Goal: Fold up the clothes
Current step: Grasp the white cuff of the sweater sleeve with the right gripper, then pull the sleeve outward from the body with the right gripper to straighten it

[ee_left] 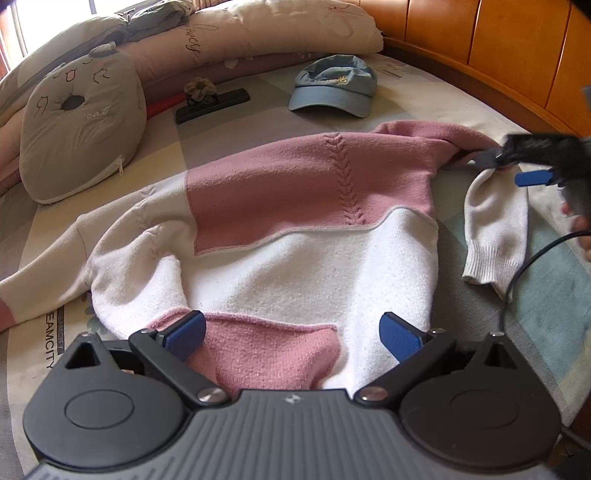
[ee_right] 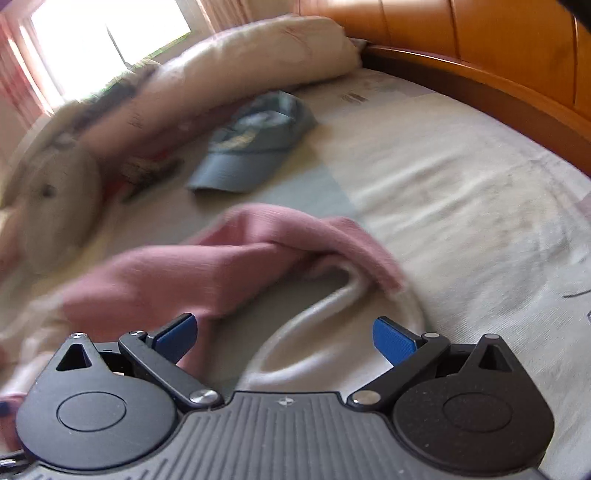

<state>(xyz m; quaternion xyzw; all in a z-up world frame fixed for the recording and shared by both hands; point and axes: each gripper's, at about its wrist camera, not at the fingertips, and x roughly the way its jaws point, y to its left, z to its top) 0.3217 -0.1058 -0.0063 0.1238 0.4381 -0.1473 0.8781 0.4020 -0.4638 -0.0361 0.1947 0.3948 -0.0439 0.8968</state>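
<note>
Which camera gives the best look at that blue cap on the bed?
The left wrist view: the blue cap sits sharp and whole beyond the sweater. The right wrist view also shows the cap, closer but smeared by motion blur.

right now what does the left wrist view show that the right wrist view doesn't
Only the left wrist view shows the whole sweater spread on the bed, its cable stitch, the black flat object with a scrunchie, and the right hand-held gripper at the sleeve. Only the right wrist view shows the bright window and the sleeve close up between that gripper's open fingers. Both share the blue cap, the grey cat pillow, the rolled duvet and the wooden headboard.
</note>
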